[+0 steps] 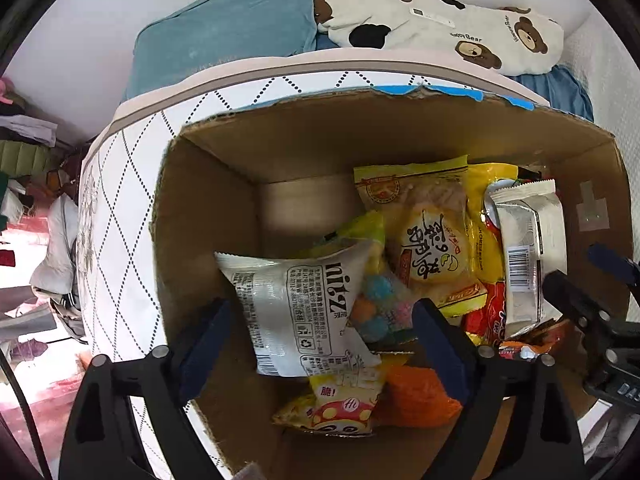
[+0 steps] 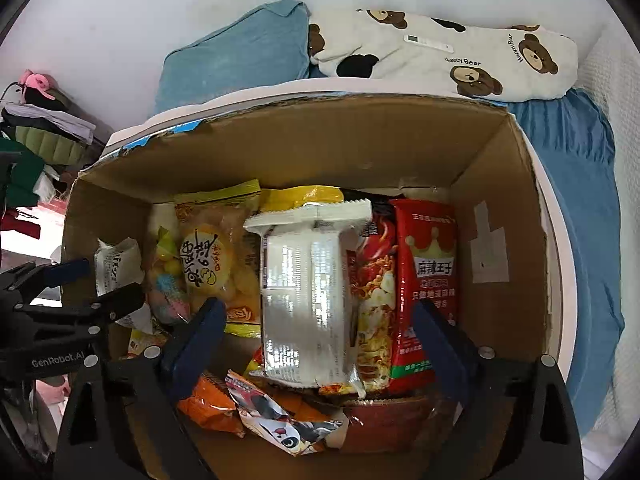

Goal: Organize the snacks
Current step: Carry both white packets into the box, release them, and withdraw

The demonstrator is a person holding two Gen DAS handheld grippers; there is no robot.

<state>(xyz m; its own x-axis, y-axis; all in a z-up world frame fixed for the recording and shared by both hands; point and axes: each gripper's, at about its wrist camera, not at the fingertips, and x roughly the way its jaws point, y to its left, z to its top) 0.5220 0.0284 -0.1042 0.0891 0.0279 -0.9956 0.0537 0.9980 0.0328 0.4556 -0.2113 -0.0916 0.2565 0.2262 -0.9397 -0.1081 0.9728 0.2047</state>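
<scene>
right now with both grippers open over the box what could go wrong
1. The white packet leans loosely between the left gripper's open fingers; closing could also snag the candy bag beside it.
2. The silver packet rests on top of other snacks under the right gripper and may slide.
3. The grippers hang close together, so they could collide.

Both wrist views look steeply down, close, into one cardboard box [image 1: 400,128]

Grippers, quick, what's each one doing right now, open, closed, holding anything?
Left gripper: open, holding nothing, white snack packet loose between its fingers.
Right gripper: open, holding nothing, silver packet lying free below it.
</scene>
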